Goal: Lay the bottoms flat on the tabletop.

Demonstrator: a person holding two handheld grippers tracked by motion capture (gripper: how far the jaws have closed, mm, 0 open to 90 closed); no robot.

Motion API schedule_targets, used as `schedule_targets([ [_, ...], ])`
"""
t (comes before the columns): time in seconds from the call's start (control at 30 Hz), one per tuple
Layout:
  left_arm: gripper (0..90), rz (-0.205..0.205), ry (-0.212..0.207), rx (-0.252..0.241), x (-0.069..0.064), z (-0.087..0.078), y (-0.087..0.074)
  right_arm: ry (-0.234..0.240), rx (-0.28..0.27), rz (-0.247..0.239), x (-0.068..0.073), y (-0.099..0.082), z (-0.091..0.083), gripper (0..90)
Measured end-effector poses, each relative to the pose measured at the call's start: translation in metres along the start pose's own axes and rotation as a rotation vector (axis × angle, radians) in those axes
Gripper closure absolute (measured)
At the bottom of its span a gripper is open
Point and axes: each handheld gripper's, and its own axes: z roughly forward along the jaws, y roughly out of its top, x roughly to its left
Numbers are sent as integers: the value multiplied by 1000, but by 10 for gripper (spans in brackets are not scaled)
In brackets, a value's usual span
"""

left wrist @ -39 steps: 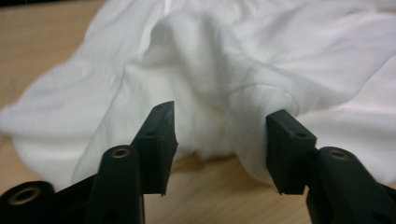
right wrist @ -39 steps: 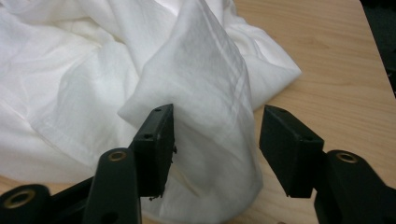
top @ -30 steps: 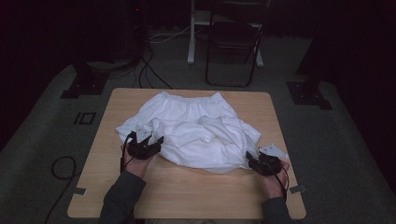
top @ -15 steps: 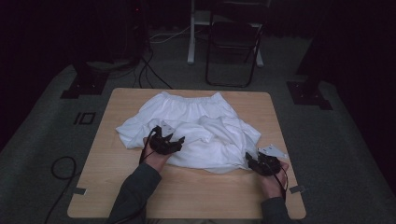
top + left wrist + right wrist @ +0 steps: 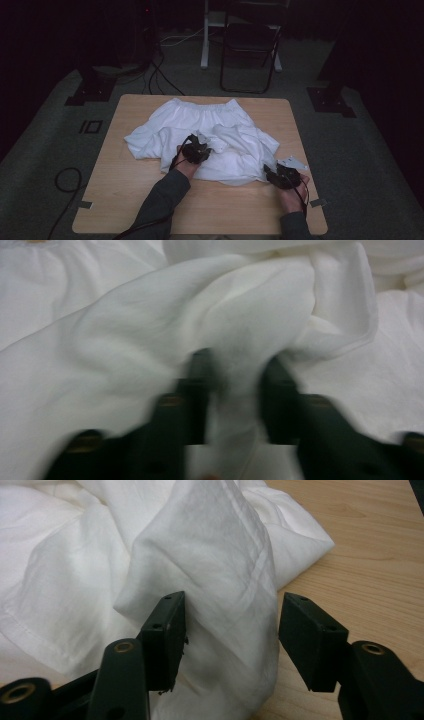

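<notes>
Left gripper (image 5: 198, 151) jaws, just closing, pinch a fold of the white garment (image 5: 220, 125). Right gripper (image 5: 280, 176) jaws stand apart, cloth loose between them, on the table (image 5: 125, 195); a folding chair (image 5: 250, 45) stands beyond.

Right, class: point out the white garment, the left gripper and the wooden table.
white garment (image 5: 200, 117): high view, on its gathered waistband.
left gripper (image 5: 235, 377): left gripper view, midway between its fingertips, where cloth is pinched.
wooden table (image 5: 235, 210): high view, on its bare near part.

Dim room, grey carpet (image 5: 360, 150). Wooden table (image 5: 125, 195) centre. Black folding chair (image 5: 250, 50) far centre, cables (image 5: 160, 75) far left, black floor plates (image 5: 330, 102) both sides.
</notes>
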Motion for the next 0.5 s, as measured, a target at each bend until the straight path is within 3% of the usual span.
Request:
schedule_targets([
  [0.03, 878, -8, 6, -15, 1, -5, -1, 3, 2, 2, -2, -1, 0, 487],
  [0.13, 884, -25, -2, -68, 6, -24, -4, 1, 9, 3, -3, -2, 0, 540],
  [0.17, 884, -35, -3, -88, 7, -32, -6, -17, 25, -2, -4, -3, 0, 671],
  [0.2, 884, -37, 0, -102, 9, -40, -8, -17, 25, -2, -4, -3, 0, 671],
  [0.23, 884, -52, 10, -132, 14, -55, -13, -37, 45, 10, -5, -5, 0, 789],
  [0.27, 885, -52, 10, -132, 14, -55, -13, -37, 45, 10, -5, -5, 0, 789],
  [0.33, 885, -83, 25, -160, 24, -74, -26, -47, 58, 9, -6, -5, -1, 885],
  [0.5, 884, -162, 67, -192, 44, -103, -54, -57, 60, 24, -9, -6, -3, 895],
])
